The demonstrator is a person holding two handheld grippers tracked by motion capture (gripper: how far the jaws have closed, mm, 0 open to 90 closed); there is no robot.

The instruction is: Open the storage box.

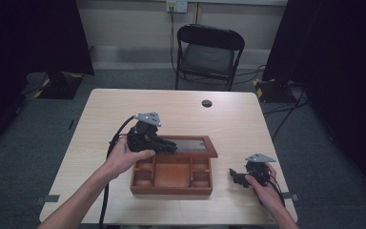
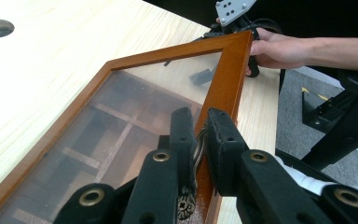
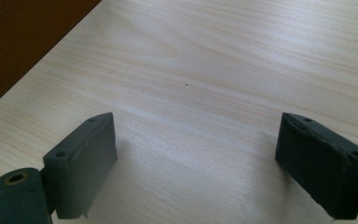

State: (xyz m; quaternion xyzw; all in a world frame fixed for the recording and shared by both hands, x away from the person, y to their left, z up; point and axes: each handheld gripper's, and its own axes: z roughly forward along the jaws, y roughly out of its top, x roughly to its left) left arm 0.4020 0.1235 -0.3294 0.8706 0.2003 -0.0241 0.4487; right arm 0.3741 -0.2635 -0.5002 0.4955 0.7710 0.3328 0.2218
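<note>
Two hand-held grippers: the left hand-held gripper (image 2: 199, 140), frame centre, pinches the wooden box's glass lid (image 2: 227, 79); the right hand-held gripper (image 3: 196, 163), lower right, rests released on the counter (image 3: 223, 60).

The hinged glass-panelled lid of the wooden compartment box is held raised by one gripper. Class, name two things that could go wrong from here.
1. The left gripper pinches only the small brass clasp on the front edge of the glass-panelled wooden lid; that narrow hold might slip and the lid could drop, possibly cracking the pane.
2. The right gripper rests open on the pale wooden table, apart from the brown wooden compartment box, so nothing steadies the box; it may slide or tip.
</note>
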